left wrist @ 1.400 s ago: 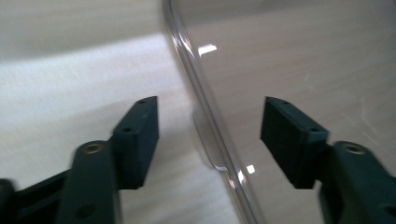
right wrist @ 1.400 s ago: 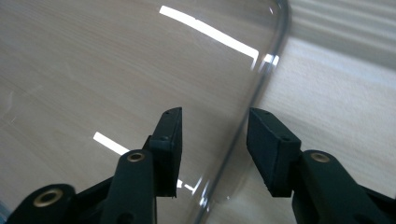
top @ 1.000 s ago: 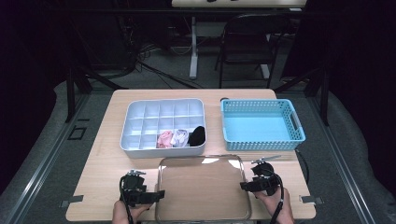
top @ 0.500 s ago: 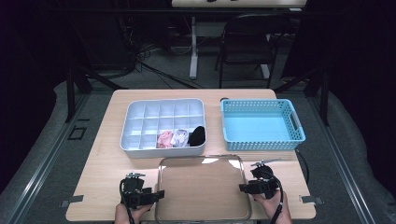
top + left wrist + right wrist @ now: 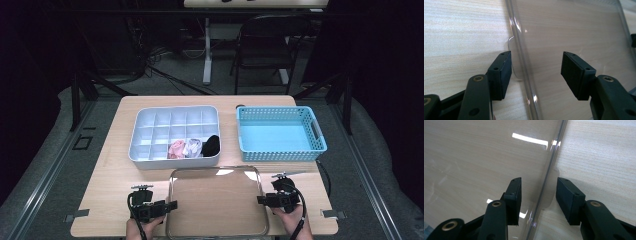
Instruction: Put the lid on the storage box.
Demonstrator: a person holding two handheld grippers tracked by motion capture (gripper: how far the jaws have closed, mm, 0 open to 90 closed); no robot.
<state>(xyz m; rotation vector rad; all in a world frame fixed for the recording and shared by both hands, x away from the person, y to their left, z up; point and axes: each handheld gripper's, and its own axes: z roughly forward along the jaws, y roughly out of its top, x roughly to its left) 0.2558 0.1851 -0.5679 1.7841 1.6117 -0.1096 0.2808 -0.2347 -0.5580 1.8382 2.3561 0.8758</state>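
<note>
Clear lid (image 5: 216,205) lies flat on the worktop (image 5: 100,200) directly between the two tongs, long axis running side to side from one to the other, so each hand is equally near its own short edge. Left tongs (image 5: 172,204) point inward at the lid's left rim; in the left gripper view the rim (image 5: 520,57) passes between the pads with a small clear tab just beside the outer pad (image 5: 505,72), gaps visible both sides, so open and straddling, jaws have just been closing. Right tongs (image 5: 260,200) mirror that on the right rim (image 5: 549,177); pads (image 5: 515,197) sit either side of the edge and its tab, nearer than on the left but not yet pressing as far as visible, also just been closing. Beyond the lid's far edge sits the white divided organizer (image 5: 150,150) with rolled socks (image 5: 192,148) in its near row, close to the lid; blue basket (image 5: 280,132) is beyond the right tongs. Judgement: lift needs both sides pinched evenly; room upward is free, forward clearance to the organizer is tight, near worktop edge is close behind the hands
</note>
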